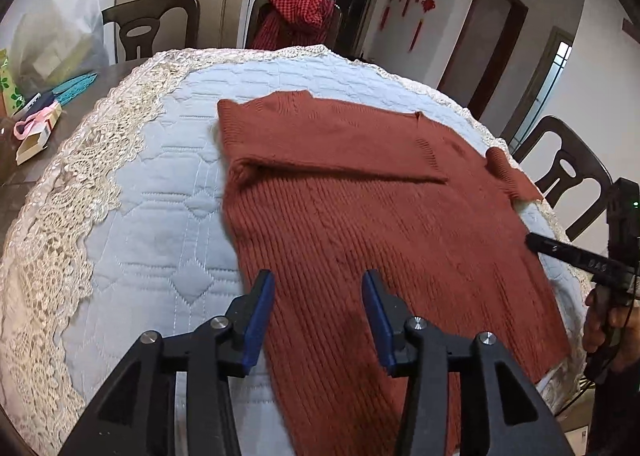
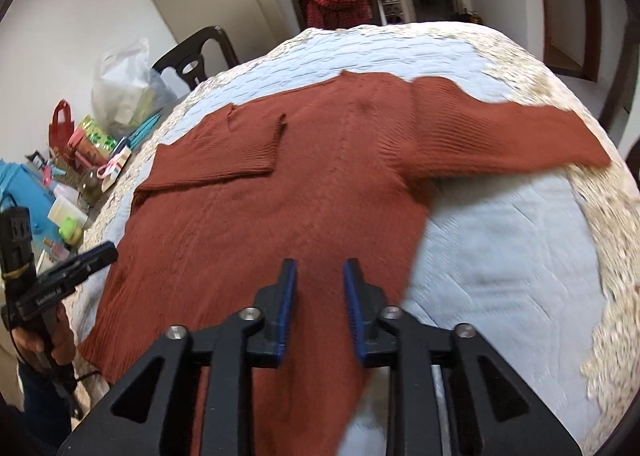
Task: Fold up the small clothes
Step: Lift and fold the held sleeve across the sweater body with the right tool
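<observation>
A rust-red knitted sweater (image 1: 360, 224) lies flat on the quilted table cover (image 1: 160, 216); it also shows in the right wrist view (image 2: 280, 192). Its left sleeve (image 2: 232, 152) is folded across the chest; the right sleeve (image 2: 512, 132) stretches out toward the lace edge. My left gripper (image 1: 318, 280) is open and empty, hovering over the hem near the sweater's left edge. My right gripper (image 2: 319, 268) is open and empty above the hem near the right side. Each gripper shows in the other's view: the right (image 1: 536, 242), the left (image 2: 106, 250).
The light-blue quilted cover has a cream lace border (image 1: 60, 256). Boxes, bags and small items (image 2: 88, 160) crowd the table's left. Dark chairs (image 1: 152, 28) stand around; one carries a red checked garment (image 1: 296, 20). Another chair (image 1: 568, 176) is at the right.
</observation>
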Available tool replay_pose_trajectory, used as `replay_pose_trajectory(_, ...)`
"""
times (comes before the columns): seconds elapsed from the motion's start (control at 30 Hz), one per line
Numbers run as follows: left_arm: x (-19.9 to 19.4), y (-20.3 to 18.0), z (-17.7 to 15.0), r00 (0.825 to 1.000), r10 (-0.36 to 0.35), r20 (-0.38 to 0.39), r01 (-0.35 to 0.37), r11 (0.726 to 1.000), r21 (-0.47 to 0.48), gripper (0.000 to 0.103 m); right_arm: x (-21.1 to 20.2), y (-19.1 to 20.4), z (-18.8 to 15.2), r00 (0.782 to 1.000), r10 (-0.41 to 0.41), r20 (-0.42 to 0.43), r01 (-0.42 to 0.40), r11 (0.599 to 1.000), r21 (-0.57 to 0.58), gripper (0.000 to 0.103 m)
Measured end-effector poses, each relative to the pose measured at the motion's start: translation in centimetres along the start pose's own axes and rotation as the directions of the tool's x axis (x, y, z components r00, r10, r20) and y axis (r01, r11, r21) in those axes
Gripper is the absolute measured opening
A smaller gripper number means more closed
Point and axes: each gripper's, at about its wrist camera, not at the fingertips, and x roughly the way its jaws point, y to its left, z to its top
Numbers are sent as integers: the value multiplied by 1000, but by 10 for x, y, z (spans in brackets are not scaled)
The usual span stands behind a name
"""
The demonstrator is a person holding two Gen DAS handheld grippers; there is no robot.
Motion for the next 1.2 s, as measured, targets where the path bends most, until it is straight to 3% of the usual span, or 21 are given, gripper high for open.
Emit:
replay_pose_trajectory(0.37, 4, -32, 23, 999, -14, 48, 13, 1000, 20, 53, -16, -34, 8, 998, 1, 66, -8, 994, 105, 27)
replay_pose_trajectory(0.63, 26, -44, 34, 997, 64, 40, -66, 996, 53, 55, -13, -66, 19, 996, -30, 87, 11, 977, 211, 28)
replay_pose_trajectory(0.9, 49, -35, 26, 996, 83, -21, -82, 996, 45, 57, -5, -111, 33, 992, -63, 106, 20, 931, 363, 28)
replay_pose_trajectory(1.2, 50, -37, 23, 998, 69, -13, -68, 996, 56, 66, -4, -156, 49, 979, -68, 193, -40, 861, 508, 28)
